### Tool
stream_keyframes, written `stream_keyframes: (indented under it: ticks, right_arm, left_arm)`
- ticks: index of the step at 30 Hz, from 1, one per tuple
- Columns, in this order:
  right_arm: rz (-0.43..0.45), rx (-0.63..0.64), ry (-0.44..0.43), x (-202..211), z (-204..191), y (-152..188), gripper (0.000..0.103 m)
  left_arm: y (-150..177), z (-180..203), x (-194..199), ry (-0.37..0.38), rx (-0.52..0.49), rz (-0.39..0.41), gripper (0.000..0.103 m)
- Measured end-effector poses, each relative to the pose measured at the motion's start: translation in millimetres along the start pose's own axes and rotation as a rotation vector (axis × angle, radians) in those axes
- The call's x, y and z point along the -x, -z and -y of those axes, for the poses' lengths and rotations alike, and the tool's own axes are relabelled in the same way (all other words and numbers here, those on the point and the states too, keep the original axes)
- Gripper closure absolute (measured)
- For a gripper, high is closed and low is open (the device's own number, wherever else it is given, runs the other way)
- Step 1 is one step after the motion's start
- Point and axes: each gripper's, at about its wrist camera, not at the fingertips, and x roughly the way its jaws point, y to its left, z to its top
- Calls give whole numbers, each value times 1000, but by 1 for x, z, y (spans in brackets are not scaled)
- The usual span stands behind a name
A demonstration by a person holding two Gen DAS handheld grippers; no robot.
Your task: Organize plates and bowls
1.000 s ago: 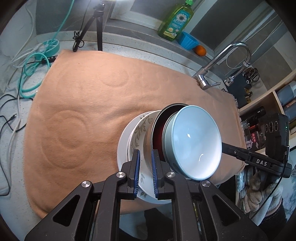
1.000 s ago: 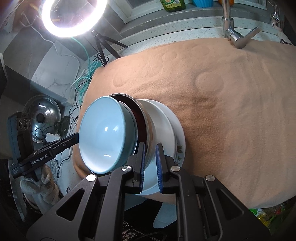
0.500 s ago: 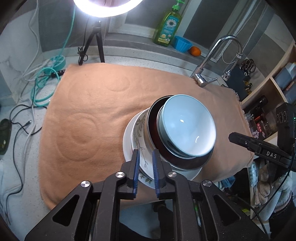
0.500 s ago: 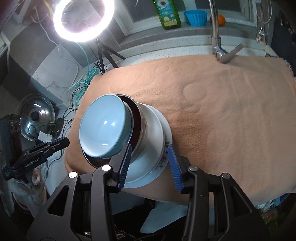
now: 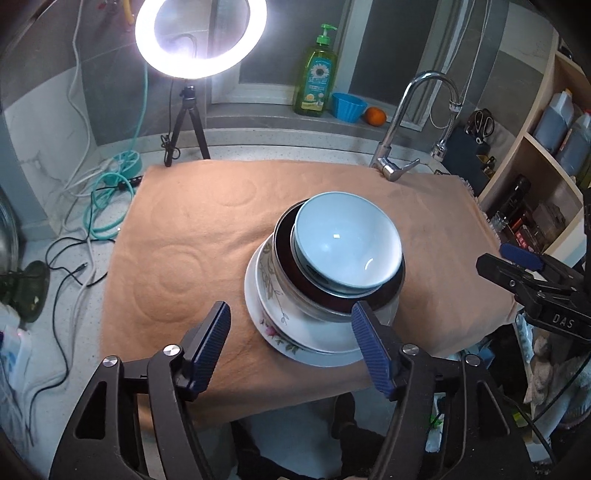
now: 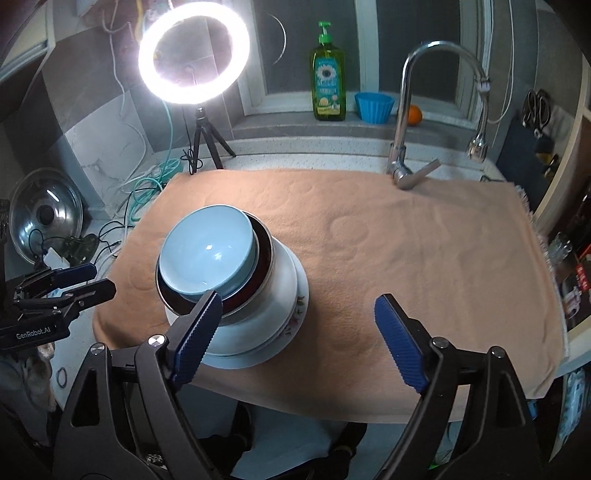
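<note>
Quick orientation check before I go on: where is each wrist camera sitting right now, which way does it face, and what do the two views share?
Left wrist: behind the open left gripper, facing the window; dish stack just ahead; right gripper at right edge.
Right wrist: behind the open right gripper, same heading; stack ahead-left; left gripper at left edge.
Shared: blue bowl topping the stack, orange towel, faucet, ring light, soap bottle.

Speckled surface (image 5: pixel 280 151) draped with peach towel (image 5: pixel 192 236). On towel: floral plate (image 5: pixel 269 325), bottom of the dish stack. On bare surface: ring-light tripod (image 5: pixel 184 125), teal and black cables (image 5: pixel 107 206).
</note>
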Motion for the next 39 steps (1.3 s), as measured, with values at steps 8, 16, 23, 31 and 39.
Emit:
stream_keyframes:
  ticks: [8, 16, 23, 31, 39]
  right_arm:
    - [63, -10, 13, 19, -10, 6, 9]
    - [78, -21, 21, 24, -10, 6, 9]
    - [84, -15, 27, 25, -12, 5, 9]
    - [78, -10, 24, 21, -14, 3, 9]
    - [77, -10, 25, 21, -16, 2, 9]
  left_arm:
    - [8, 2, 10, -65, -9, 38, 35]
    - [4, 0, 15, -66, 3, 58, 35]
    - [1, 0, 15, -64, 6, 66, 35]
    - [0, 0, 13, -61, 9, 63, 35]
    - [-1, 1, 13, -66, 4, 66, 35]
